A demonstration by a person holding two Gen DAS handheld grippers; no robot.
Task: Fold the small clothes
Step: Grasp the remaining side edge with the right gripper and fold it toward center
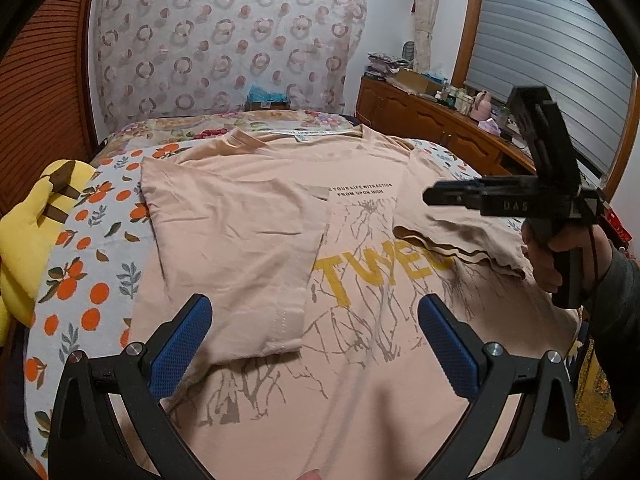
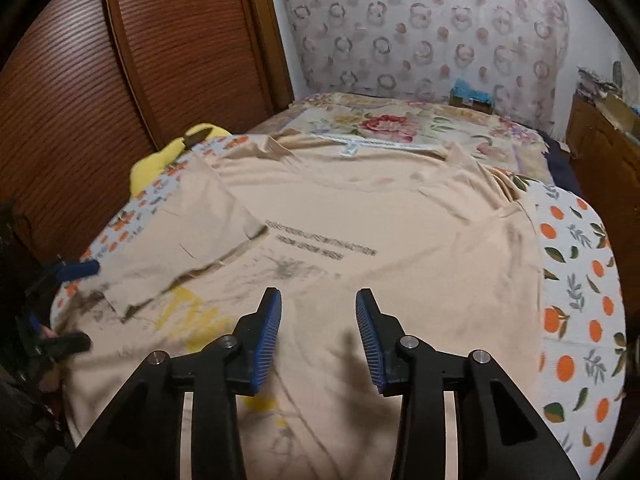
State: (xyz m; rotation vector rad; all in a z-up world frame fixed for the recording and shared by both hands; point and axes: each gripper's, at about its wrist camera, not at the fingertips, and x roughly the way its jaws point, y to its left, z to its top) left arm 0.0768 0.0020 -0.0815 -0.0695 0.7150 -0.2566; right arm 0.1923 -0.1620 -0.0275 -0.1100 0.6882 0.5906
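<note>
While I am watching through the left wrist camera, my left tool [image 1: 314,344] is hanging released over the lower part of the peach T-shirt [image 1: 360,272], its blue pads [image 1: 182,354] standing wide apart with nothing between them. My right tool [image 2: 318,340] is also hovering released, its pads parted above the cloth and gripping nothing; from the left view I am seeing it held in a hand [image 1: 548,256] off to the right side of the shirt. The T-shirt is lying flat on the bed [image 1: 80,280], printed side up, collar toward the far end, with one sleeve side folded in over the chest and the other sleeve resting rumpled near the yellow lettering [image 1: 372,276]. The right view is blurring, so the print is probably the same text. A yellow plush toy [image 1: 24,240] is sitting at the bed's edge beside the orange-patterned sheet.
</note>
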